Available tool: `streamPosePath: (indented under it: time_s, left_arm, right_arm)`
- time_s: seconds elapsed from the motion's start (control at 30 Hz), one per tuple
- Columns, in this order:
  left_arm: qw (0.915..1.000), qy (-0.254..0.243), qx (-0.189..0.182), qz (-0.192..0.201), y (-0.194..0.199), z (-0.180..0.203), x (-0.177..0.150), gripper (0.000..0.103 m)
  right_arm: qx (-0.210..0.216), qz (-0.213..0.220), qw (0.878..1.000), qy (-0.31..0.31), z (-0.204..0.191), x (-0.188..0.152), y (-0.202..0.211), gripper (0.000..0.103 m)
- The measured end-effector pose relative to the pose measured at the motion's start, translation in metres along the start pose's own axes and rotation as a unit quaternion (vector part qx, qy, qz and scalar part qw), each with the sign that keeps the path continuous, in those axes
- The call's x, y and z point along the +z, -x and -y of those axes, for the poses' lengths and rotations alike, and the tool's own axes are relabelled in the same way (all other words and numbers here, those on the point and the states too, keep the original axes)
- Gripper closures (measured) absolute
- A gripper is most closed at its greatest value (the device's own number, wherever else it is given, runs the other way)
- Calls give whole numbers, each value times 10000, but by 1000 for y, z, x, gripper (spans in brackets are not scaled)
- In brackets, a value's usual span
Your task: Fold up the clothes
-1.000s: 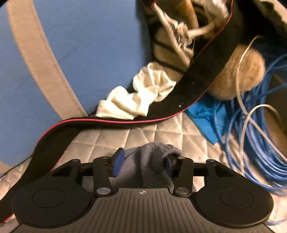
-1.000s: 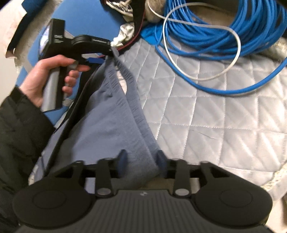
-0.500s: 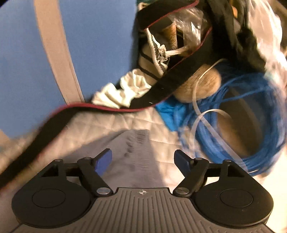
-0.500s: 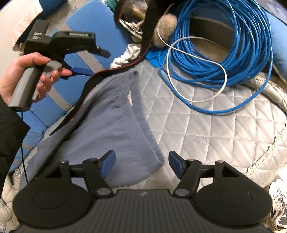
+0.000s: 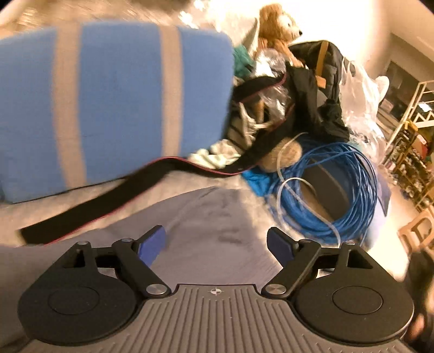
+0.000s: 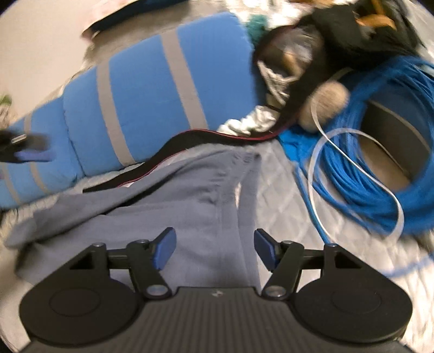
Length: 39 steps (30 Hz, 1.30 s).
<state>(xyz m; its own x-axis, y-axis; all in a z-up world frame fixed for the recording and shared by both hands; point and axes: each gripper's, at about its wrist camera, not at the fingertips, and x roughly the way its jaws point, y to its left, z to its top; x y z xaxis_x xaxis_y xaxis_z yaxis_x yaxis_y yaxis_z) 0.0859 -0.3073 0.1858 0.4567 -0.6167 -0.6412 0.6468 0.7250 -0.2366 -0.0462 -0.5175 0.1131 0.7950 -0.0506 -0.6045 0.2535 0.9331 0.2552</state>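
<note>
- Left wrist view: the left gripper [image 5: 216, 244] has its blue-padded jaws spread wide and opening, with nothing clamped between them.
- The grey garment [image 5: 214, 225] lies flat on the pale quilted bedding [image 5: 67, 209], below and ahead of the left jaws; neither pad presses on it.
- Beyond the garment a black strap with red edging [image 5: 114, 201] runs across, with a blue cushion with grey stripes [image 5: 114, 89] behind it.
- A coil of blue cable [image 5: 333, 206] sits to the right, with a brown plush toy [image 5: 279, 24] among the clutter further back.
- Right wrist view: the right gripper [image 6: 214, 248] has its jaws apart and closing slightly, no cloth pinched.
- The grey garment [image 6: 173, 206] spreads beneath and in front of these jaws, one long fold running away towards the strap, its right edge lying on the quilted bedding [image 6: 284, 217].
- At the far left edge a blurred dark tool with blue tips shows, which appears to be the left gripper [image 6: 29, 156], well away from the garment.
- Both views are blurred.
</note>
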Motion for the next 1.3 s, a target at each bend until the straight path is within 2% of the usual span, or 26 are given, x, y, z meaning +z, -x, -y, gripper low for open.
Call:
streamPosePath:
  time_s: [0.23, 0.33, 0.43, 0.5, 0.57, 0.63, 0.7, 0.8, 1.0, 1.1, 1.2, 1.23, 1.27, 1.3]
  left_arm:
    - [9968, -255, 509, 564, 89, -55, -67, 20]
    - [9963, -24, 577, 641, 109, -80, -92, 19]
    - [9957, 373, 511, 674, 116, -108, -114, 19]
    - [9949, 705, 473, 552, 117, -129, -128, 19]
    - [9940, 890, 510, 375, 116, -142, -136, 19]
    - [9933, 982, 569, 238, 115, -151, -141, 19]
    - [9925, 1053, 570, 265, 120, -157, -144, 19]
    - [9909, 1193, 561, 275, 126, -163, -147, 19]
    - [9893, 1323, 570, 212, 132, -169, -154, 19]
    - [9879, 1394, 635, 222, 135, -173, -159, 19]
    - [9854, 1491, 770, 278, 141, -179, -165, 19]
    - [9845, 1523, 815, 296, 143, -182, -167, 19]
    - [9834, 1565, 866, 309, 145, -184, -169, 19]
    - [9816, 1635, 936, 303, 147, -188, -171, 19]
  right_arm:
    - [93, -173, 9996, 208, 9, 16, -68, 36]
    - [40, -306, 9995, 97, 14, 19, -93, 37]
    - [163, -401, 9991, -13, 16, 19, -110, 39]
    - [131, -454, 9989, -52, 16, 19, -118, 42]
    - [111, -483, 9987, -96, 18, 18, -119, 63]
    - [90, -513, 9985, -139, 19, 18, -120, 74]
    - [67, -542, 9983, -183, 21, 17, -122, 97]
    - [-32, -533, 9981, -307, 28, 22, -115, 98]
    - [-359, -426, 9983, -154, 30, 35, -106, 99]
    - [-592, -536, 9964, -270, 38, 35, -112, 99]
    - [-607, -689, 9948, -449, 40, 33, -116, 98]
    - [-585, -711, 9947, -462, 39, 33, -115, 94]
    - [-562, -731, 9946, -470, 37, 33, -114, 79]
    - [-524, -729, 9950, -426, 33, 34, -109, 78]
